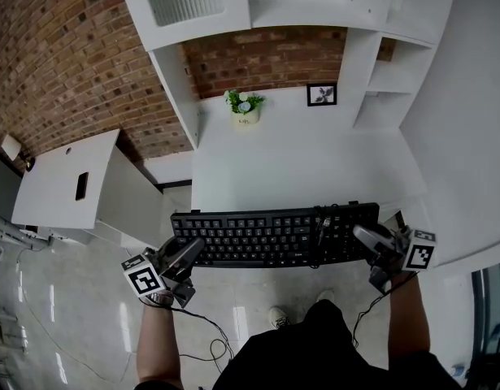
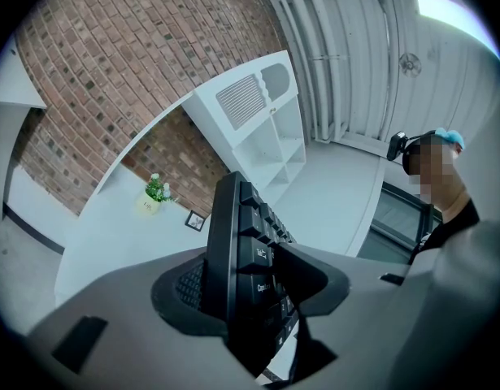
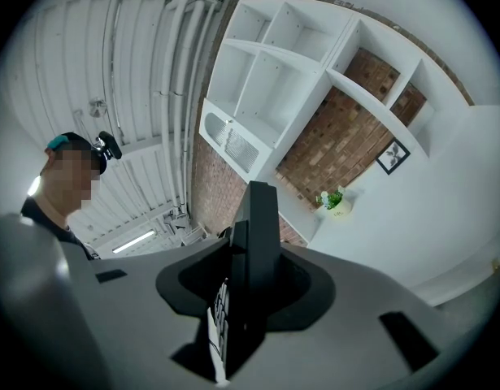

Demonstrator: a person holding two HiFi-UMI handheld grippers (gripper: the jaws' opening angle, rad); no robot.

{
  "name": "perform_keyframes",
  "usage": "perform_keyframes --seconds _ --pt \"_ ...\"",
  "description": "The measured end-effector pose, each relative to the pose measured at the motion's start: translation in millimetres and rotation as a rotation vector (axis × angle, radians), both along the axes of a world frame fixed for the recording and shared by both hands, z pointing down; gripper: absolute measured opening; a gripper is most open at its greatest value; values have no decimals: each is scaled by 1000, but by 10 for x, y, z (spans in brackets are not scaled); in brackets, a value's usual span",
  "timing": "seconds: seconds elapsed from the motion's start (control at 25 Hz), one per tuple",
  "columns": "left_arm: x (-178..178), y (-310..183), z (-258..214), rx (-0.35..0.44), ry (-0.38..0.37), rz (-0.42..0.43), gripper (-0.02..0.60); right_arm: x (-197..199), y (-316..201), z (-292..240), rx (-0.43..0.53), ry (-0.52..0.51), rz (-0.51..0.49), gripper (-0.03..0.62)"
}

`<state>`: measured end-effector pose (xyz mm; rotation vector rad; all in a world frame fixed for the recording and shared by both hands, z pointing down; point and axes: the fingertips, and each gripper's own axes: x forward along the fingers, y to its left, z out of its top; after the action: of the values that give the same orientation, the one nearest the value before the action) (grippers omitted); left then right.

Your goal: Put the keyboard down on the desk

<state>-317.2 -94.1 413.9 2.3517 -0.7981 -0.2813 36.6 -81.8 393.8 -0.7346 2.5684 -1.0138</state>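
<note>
A black keyboard (image 1: 274, 234) lies level along the front edge of the white desk (image 1: 298, 157); I cannot tell whether it rests on the desk or hangs just above it. My left gripper (image 1: 191, 250) is shut on the keyboard's left end, and my right gripper (image 1: 366, 239) is shut on its right end. In the left gripper view the keyboard (image 2: 237, 234) stands edge-on between the jaws of the left gripper (image 2: 250, 281), keys facing right. In the right gripper view the keyboard's end (image 3: 258, 226) is clamped by the right gripper (image 3: 248, 289).
At the back of the desk stand a small potted plant (image 1: 245, 107) and a framed picture (image 1: 322, 94), under white shelves (image 1: 258, 6). A low white cabinet (image 1: 67, 181) with a dark object on top stands to the left. A cable (image 1: 202, 325) trails to the floor.
</note>
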Motion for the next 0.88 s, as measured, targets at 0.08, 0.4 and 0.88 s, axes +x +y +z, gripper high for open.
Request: perform_keyframes --seconds 0.08,0.4,0.88 --pt "8 -48 10 1 0 -1 224 9 -39 8 -2 1 6 141" --pt "115 -453 81 -17 2 -18 225 113 -499 75 -6 -1 -10 144" --pt "264 -1232 199 -84 -23 -61 229 258 -1395 240 -83 -8 -28 144"
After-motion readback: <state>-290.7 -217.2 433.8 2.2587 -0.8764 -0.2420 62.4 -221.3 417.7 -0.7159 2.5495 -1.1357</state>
